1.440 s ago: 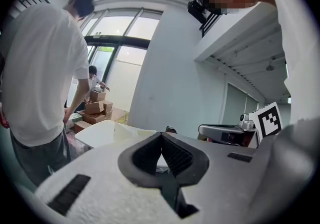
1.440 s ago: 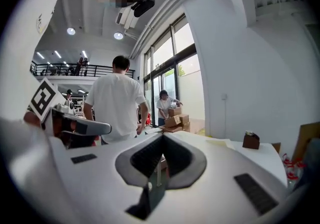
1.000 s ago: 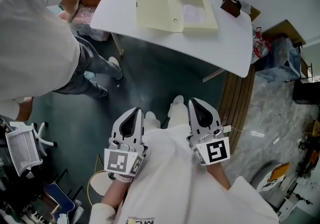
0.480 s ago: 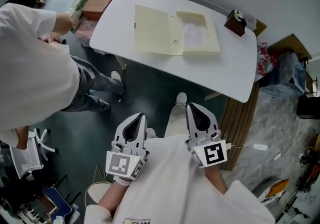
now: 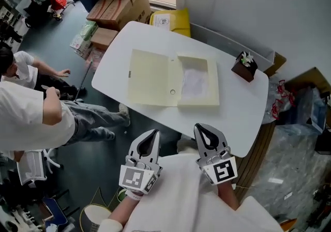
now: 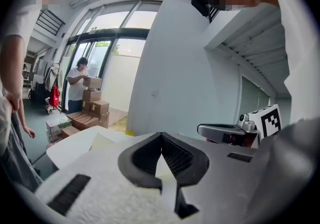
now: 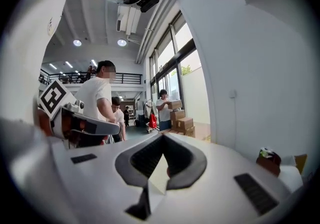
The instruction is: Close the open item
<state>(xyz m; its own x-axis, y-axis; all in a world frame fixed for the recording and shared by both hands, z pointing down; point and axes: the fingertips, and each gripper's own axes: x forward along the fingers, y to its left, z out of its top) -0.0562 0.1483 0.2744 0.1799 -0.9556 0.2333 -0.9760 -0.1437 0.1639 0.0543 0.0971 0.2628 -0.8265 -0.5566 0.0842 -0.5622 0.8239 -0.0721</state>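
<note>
While both tools hang at the near edge of the white rounded tabletop (image 5: 235, 109), neither has hold of anything. On the left tool (image 5: 153, 133) the two jaws are pressed together at the tips, and its own view shows the black ribbed pads meeting in a point with nothing between them. Just to its right, the right tool (image 5: 200, 127) is closed the same way, tips together and empty. Farther in, the pale yellow flat cardboard box (image 5: 155, 78) lies open in the middle of the tabletop, well apart from both tools. Its lid is folded out flat to the left, and its shallow tray on the right holds a white sheet (image 5: 194, 82). A small dark brown box (image 5: 244, 68) stands near the far right corner.
</note>
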